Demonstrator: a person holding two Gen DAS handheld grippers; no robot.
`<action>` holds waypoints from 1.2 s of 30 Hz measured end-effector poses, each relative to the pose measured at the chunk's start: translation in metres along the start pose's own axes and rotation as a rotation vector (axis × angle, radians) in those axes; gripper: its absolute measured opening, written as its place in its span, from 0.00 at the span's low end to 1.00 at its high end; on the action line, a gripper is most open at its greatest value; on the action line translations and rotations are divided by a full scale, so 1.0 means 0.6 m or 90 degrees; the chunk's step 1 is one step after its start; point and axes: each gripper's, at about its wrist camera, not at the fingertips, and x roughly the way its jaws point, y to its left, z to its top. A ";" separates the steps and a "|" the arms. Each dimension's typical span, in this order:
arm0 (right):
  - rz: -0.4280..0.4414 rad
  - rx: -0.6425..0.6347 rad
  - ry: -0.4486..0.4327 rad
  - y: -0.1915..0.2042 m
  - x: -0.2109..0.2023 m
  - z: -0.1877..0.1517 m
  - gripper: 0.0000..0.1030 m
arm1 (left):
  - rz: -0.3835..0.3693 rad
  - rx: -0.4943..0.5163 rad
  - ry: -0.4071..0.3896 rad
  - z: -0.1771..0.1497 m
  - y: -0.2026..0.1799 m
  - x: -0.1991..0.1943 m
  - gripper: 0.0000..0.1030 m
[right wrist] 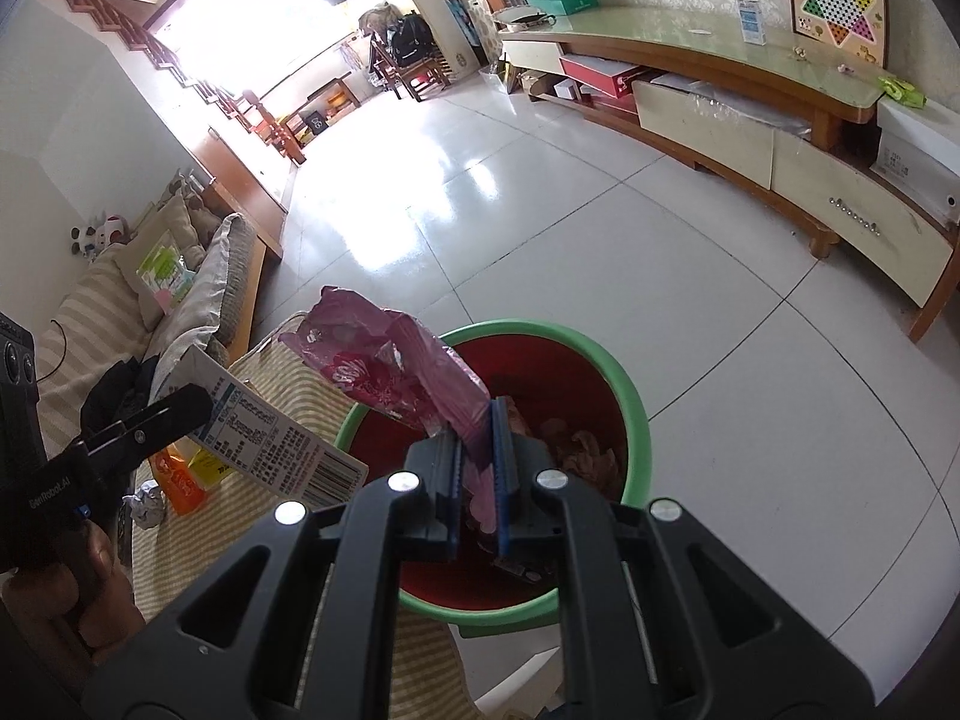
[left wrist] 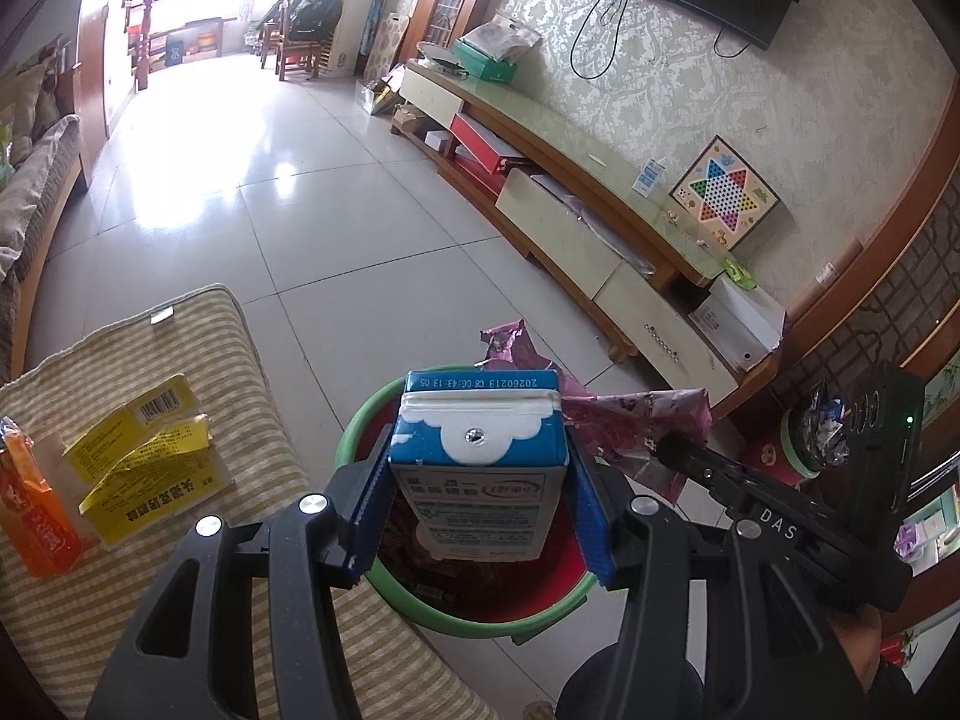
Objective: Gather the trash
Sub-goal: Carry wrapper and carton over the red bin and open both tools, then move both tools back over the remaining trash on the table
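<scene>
- My left tool (left wrist: 480,474) clamps the blue-and-white milk carton (left wrist: 478,450) over the green-rimmed red plastic bin (left wrist: 354,432).
- My right tool (right wrist: 477,468) pinches a crumpled pink foil wrapper (right wrist: 384,369) (light, may cling or drift past the rim).

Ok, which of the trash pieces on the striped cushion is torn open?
The yellow cardboard box, flattened and ripped apart with its barcode showing. The orange wrapper beside it looks intact, and the blue-and-white milk carton is in the left gripper.

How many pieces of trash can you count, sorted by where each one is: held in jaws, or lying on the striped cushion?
Held in jaws: 2 (blue-and-white milk carton, pink foil wrapper)
On striped cushion: 3 (flattened yellow box, orange packet, crumpled silver foil ball)
Total: 5
</scene>
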 end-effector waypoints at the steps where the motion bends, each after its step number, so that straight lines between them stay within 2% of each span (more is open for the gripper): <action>1: 0.000 0.000 0.002 0.001 0.001 -0.001 0.09 | -0.002 0.001 0.004 0.000 -0.002 0.003 0.48; 4: 0.001 0.004 0.012 0.001 0.009 0.000 0.10 | -0.002 0.002 0.019 -0.002 -0.005 0.012 0.49; 5: -0.001 0.007 0.014 0.002 0.011 0.001 0.16 | 0.000 -0.001 0.026 -0.002 -0.004 0.015 0.49; 6: 0.001 0.007 0.017 0.002 0.012 0.000 0.27 | -0.001 -0.005 0.026 -0.003 -0.001 0.016 0.50; 7: 0.001 0.007 0.016 0.003 0.012 0.000 0.35 | -0.004 -0.012 0.026 -0.003 0.003 0.015 0.55; 8: -0.007 0.006 0.011 0.004 0.010 -0.001 0.52 | -0.006 -0.018 0.024 -0.004 0.007 0.014 0.64; 9: -0.013 0.004 0.004 0.006 0.007 -0.001 0.60 | -0.007 -0.023 0.020 -0.004 0.011 0.010 0.67; 15: -0.020 0.004 -0.010 0.013 -0.002 0.001 0.79 | -0.011 -0.041 0.007 -0.006 0.027 -0.007 0.70; 16: -0.021 0.003 -0.012 0.015 -0.004 0.001 0.81 | -0.008 -0.043 0.002 -0.006 0.029 -0.012 0.73; 18: -0.025 0.002 -0.017 0.019 -0.009 0.000 0.90 | -0.001 -0.045 -0.011 -0.006 0.032 -0.024 0.81; 20: -0.030 0.002 -0.025 0.023 -0.015 -0.001 0.94 | 0.006 -0.047 -0.025 -0.005 0.038 -0.039 0.89; 22: -0.027 0.000 -0.026 0.030 -0.018 -0.002 0.94 | 0.013 -0.053 -0.036 -0.007 0.045 -0.055 0.92; 26: -0.028 -0.006 -0.029 0.046 -0.026 -0.006 0.95 | 0.009 -0.063 -0.025 -0.020 0.062 -0.075 0.92; 36: -0.014 -0.067 -0.027 0.140 -0.043 -0.036 0.95 | 0.059 -0.083 -0.067 -0.098 0.142 -0.194 0.92</action>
